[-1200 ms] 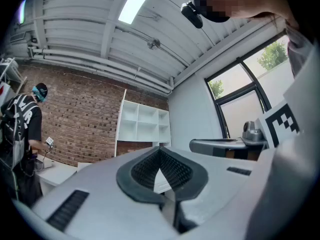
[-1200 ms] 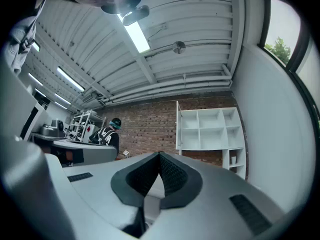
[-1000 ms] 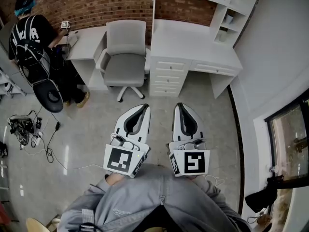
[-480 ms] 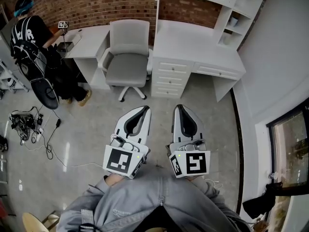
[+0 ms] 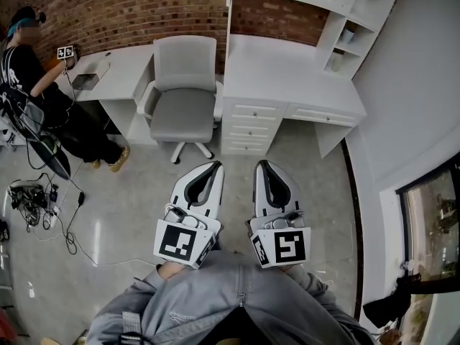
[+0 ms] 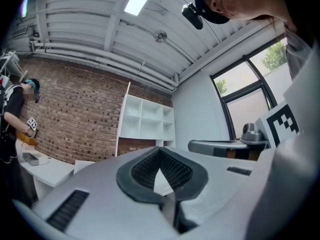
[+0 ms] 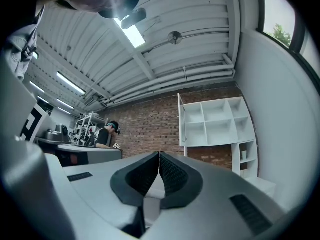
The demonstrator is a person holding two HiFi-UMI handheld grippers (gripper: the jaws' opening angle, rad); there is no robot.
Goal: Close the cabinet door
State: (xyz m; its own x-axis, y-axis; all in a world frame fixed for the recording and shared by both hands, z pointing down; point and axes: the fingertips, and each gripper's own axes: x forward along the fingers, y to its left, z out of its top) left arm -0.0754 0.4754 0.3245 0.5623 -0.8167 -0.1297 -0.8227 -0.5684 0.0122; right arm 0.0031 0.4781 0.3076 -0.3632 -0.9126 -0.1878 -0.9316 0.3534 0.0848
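You're getting bright, even light: ceiling strip light (image 7: pixel 131 34) is blowing out in both gripper views, and the window (image 6: pixel 243 91) is adding daylight. Soft glare streaks are showing on the floor (image 5: pixel 97 228). Shadows are falling faint. Fisheye is bending edges, corners are vignetting black. Near the lens, the left gripper (image 6: pixel 160 154) is blurring.

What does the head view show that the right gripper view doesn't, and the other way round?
Only the head view shows the grey chair, the desk drawers and the cables on the floor. Only the right gripper view shows the ceiling light and the pipes up there. Both show the brick wall, the white shelves, the person at the far desk and the right gripper, its jaws together.
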